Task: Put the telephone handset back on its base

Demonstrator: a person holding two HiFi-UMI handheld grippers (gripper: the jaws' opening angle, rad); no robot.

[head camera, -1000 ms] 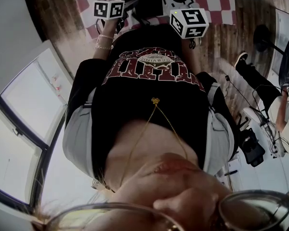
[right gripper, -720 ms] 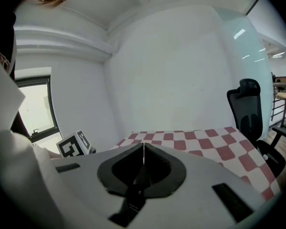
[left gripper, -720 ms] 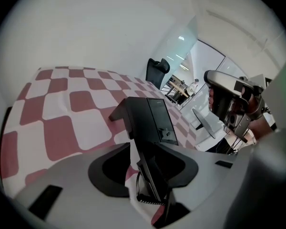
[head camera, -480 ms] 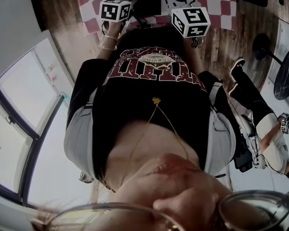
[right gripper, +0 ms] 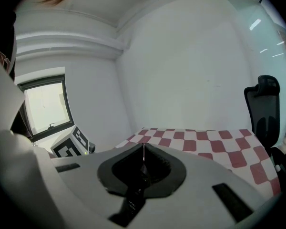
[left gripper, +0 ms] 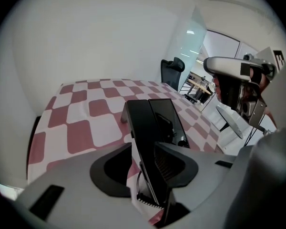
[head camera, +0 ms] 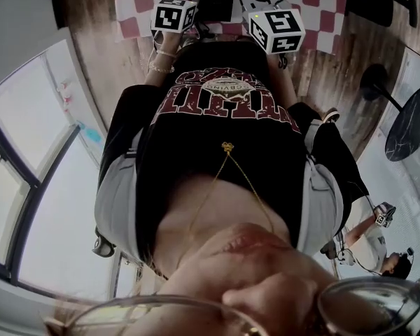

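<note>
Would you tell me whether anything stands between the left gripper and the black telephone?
Nothing visible does. The telephone reaches in between the left gripper's jaws, which have just been opening and stand apart; only checked cloth surrounds it.

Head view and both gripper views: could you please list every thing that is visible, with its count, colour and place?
telephone: one, black, on the tablecloth
tablecloth: one, red and white checks, under the telephone
office chair: one, black, beyond the tablecloth
round table: one, dark, on the wooden floor
T-shirt: one, black, on the person
left hand-held gripper: one, grey, jaws have just been opening, telephone between them
right hand-held gripper: one, grey, jaws together, nothing between
</note>
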